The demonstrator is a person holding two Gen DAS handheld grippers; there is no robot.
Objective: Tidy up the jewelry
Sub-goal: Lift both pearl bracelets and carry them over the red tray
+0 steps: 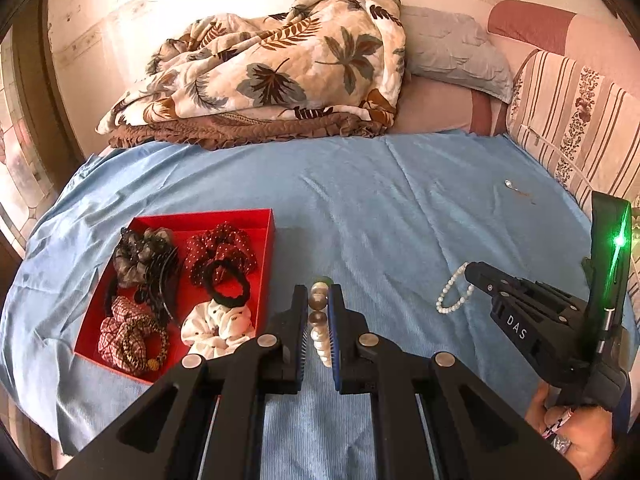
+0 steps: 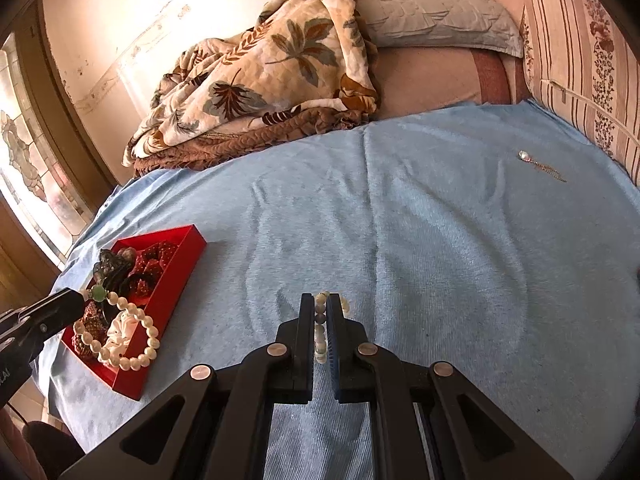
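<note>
My left gripper (image 1: 319, 292) is shut on a bracelet of large pearls (image 1: 320, 336) with a green bead. In the right wrist view that large-pearl bracelet (image 2: 128, 336) hangs from the left gripper (image 2: 78, 297) above the red box (image 2: 170, 312). The red box (image 1: 200, 216) holds several hair scrunchies (image 1: 220, 252) and hair ties. My right gripper (image 2: 321, 298) is shut on a bracelet of small pearls (image 2: 320, 344); from the left wrist the small-pearl bracelet (image 1: 452, 296) dangles at the right gripper (image 1: 470, 271) over the blue cloth (image 1: 400, 208). A thin pendant necklace (image 2: 540, 166) lies far right.
The blue cloth (image 2: 440, 240) covers a bed. A leaf-patterned quilt (image 1: 272, 72) and a grey pillow (image 1: 452, 48) lie behind it. A striped cushion (image 1: 576, 120) stands at the right, and a window is at the left. A hand (image 1: 580, 436) grips the right tool.
</note>
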